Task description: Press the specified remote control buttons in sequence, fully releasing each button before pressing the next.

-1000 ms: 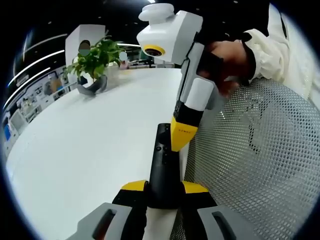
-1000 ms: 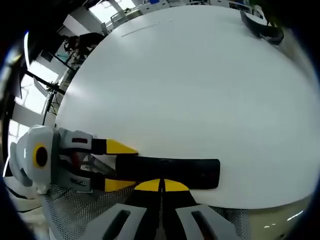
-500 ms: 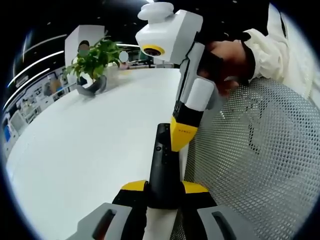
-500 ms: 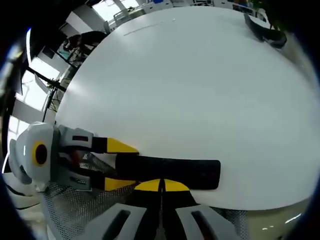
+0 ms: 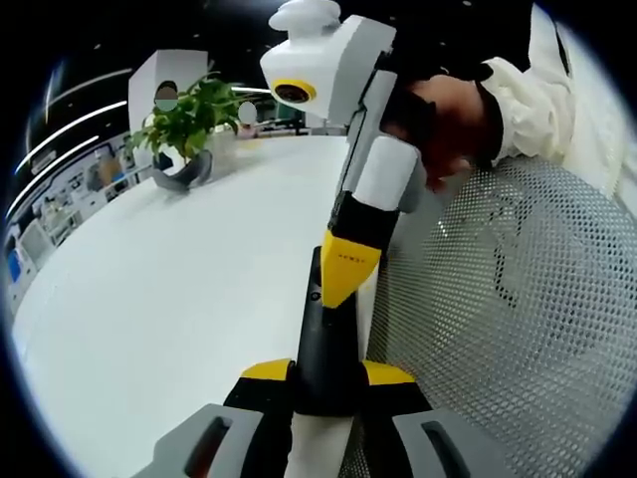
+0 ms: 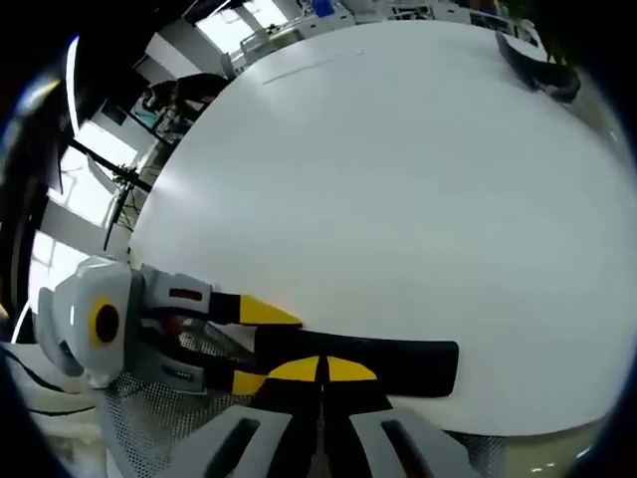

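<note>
Two grippers on one skinny remote, so plenty can go sideways here. In the left gripper view, our left gripper (image 5: 326, 376) has its yellow jaws pinching the near end of the black remote (image 5: 320, 329) at bottom centre, with the remote running up the frame over the white table (image 5: 169, 299). Our right gripper (image 5: 343, 284) comes down from the top of that frame with its yellow tips pressed together into one point, sitting on the remote's upper part, just beside a small round button (whether it's actually pushing that button or only resting next to it, we can't tell).

In the right gripper view the remote (image 6: 398, 363) lies across the bottom of the frame, and the left gripper (image 6: 261, 344) clamps it from the lower left.

What worries us:
- the closed tip could slide off the narrow face, or land on a neighbouring button, if we lean in crooked
- pushing hard could twist the remote in the left pinch
- the remote hangs near the table edge, over the mesh chair (image 5: 518, 329) at the right
- a lazy lift-off wouldn't count as a full release

The potted plant (image 5: 189, 124) at upper left is well apart.
</note>
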A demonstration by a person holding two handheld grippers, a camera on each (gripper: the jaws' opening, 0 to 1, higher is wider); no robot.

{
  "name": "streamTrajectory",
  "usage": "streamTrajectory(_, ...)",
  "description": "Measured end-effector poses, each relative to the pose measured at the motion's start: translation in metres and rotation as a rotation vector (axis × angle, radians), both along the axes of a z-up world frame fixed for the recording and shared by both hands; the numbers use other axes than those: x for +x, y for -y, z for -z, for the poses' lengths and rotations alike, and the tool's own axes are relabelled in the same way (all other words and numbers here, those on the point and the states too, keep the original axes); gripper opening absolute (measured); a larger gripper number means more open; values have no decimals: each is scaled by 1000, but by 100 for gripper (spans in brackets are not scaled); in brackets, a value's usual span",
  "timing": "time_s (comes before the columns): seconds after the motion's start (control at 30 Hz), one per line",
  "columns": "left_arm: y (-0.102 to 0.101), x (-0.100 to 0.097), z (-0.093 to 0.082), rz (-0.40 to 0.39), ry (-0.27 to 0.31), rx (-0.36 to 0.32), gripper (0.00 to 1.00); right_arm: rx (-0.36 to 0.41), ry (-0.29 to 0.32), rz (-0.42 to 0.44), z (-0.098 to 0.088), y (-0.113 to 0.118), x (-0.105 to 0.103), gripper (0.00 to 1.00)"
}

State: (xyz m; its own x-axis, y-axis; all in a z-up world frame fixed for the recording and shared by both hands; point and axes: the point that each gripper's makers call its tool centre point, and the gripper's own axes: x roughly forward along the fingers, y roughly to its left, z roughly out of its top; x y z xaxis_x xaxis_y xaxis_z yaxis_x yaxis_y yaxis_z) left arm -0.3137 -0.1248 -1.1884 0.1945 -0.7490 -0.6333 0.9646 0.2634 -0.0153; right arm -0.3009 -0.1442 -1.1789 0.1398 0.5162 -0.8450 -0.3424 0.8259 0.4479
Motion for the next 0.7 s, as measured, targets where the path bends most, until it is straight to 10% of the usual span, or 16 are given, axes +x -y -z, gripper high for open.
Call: streamTrajectory(0.7, 0, 0, 0, -11, -12, -11, 25, -30, 16, -35, 5, -3, 0, 0)
